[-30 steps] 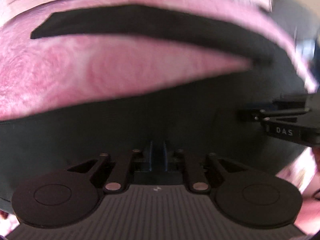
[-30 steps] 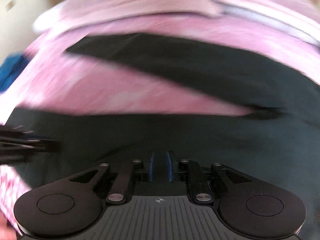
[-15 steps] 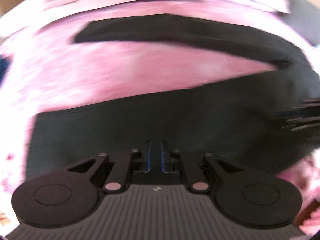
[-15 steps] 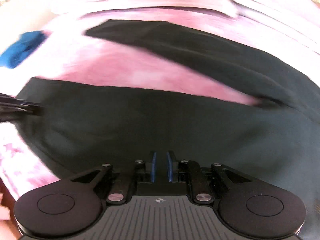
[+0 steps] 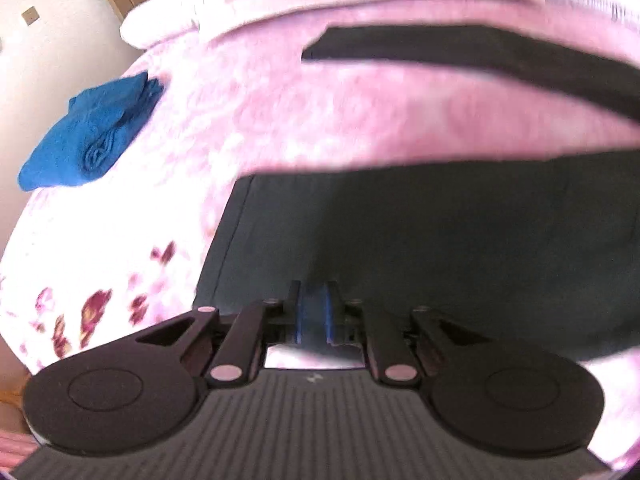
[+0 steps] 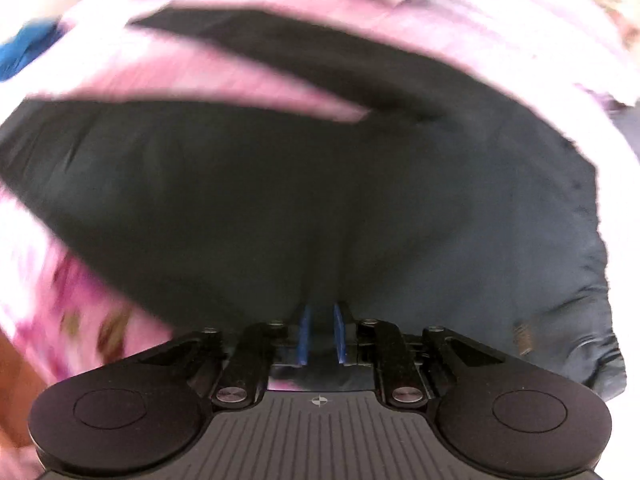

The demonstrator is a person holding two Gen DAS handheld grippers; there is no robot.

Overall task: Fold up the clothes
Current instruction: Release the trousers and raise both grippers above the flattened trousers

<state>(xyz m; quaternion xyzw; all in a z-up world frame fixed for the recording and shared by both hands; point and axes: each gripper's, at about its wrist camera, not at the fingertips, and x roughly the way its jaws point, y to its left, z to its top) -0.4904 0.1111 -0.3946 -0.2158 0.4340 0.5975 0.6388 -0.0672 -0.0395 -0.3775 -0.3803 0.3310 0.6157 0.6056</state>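
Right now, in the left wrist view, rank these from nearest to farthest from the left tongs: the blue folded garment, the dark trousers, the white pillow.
1. Dark trousers: pinched in the left tongs, directly ahead.
2. Blue folded garment: far to the left on the pink floral bedspread.
3. White pillow: beyond the blue garment, at the upper left, by the wall.

Your right view is smearing: the dark garment [image 6: 320, 200] is running past the right edge, and the blue cloth [image 6: 24, 50] is blurring, half cropped.
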